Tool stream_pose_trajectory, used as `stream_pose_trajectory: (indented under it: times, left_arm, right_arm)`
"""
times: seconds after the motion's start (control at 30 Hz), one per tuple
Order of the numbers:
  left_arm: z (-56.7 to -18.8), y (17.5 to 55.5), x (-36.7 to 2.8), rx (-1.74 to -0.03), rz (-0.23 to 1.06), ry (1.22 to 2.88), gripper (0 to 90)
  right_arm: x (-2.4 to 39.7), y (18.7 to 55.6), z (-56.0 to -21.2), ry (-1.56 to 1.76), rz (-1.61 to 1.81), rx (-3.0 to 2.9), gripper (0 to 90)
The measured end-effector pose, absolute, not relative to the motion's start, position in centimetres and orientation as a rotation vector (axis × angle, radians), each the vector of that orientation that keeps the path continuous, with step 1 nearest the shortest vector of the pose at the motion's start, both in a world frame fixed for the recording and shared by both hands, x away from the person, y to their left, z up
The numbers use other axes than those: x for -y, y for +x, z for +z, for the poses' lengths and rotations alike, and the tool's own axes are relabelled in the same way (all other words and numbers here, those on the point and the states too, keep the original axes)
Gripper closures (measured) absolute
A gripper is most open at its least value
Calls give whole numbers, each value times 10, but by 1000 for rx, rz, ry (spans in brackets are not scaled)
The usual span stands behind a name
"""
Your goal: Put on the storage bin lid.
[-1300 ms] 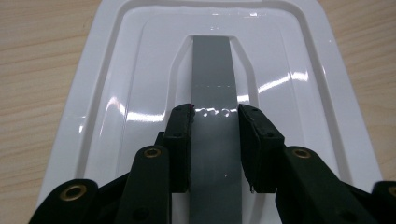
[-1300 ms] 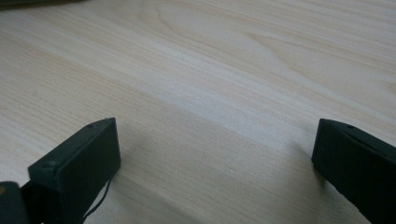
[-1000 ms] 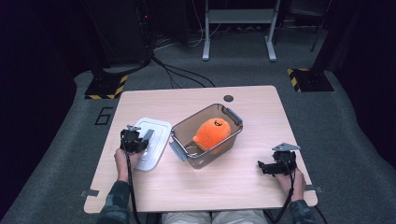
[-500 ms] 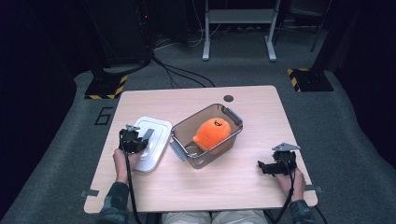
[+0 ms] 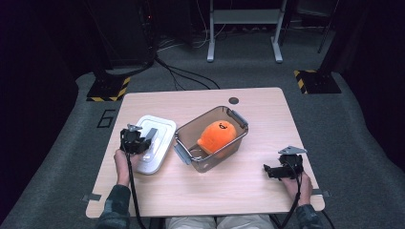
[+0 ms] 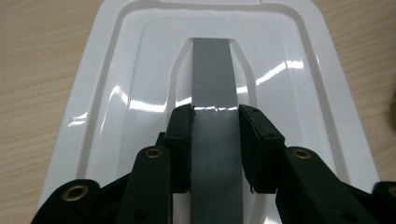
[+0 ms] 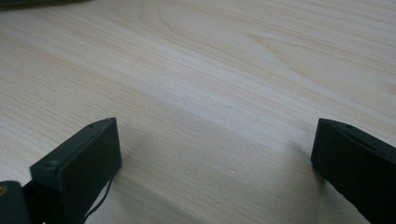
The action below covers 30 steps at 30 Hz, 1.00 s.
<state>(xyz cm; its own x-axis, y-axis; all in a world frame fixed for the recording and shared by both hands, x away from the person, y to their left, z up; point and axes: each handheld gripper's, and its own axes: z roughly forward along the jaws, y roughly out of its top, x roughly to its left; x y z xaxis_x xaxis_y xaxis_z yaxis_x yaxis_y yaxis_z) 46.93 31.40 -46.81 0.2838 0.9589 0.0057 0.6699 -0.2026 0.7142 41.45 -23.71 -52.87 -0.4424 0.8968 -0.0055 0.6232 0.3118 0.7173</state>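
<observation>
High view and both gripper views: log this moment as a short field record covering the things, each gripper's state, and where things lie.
surface: light wooden table
lid: white glossy plastic lid with grey strip handle, flat on the table, left of the container
container: clear brownish plastic tub, open, with grey side latches
contents: orange plush toy inside the tub
left gripper: jaws closed on the lid's grey handle
right gripper: jaws wide open over bare table, holding nothing, near the table's right front

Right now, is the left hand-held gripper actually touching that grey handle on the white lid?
Touching. In the left gripper view, the left hand-held gripper has both jaw pads pressed against the sides of the grey handle on the white lid.
</observation>
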Motion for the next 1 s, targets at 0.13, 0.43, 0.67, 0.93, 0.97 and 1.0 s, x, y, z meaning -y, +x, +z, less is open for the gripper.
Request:
stream_pose_trajectory:
  times: [0.13, 0.43, 0.67, 0.93, 0.97, 1.0]
  left_arm:
    - [-460, 469, -313, -1447, 621, 1954, 661]
    - [-447, 470, -312, -1430, 636, 1941, 660]
    - [-437, 470, -314, -1423, 637, 1931, 661]
    - [-419, 473, -315, -1406, 665, 1923, 661]
    - [-415, 473, -315, -1399, 671, 1923, 660]
    - [-413, 473, -315, -1397, 672, 1922, 661]
  right_arm:
    - [237, 415, -529, 1351, 917, -2179, 7]
    - [237, 415, -529, 1351, 917, -2179, 7]
    - [237, 415, -529, 1351, 917, -2179, 7]
    - [237, 415, -529, 1351, 917, -2179, 7]
    - [237, 415, -529, 1351, 917, -2179, 7]
    - [237, 415, -529, 1351, 917, -2179, 7]
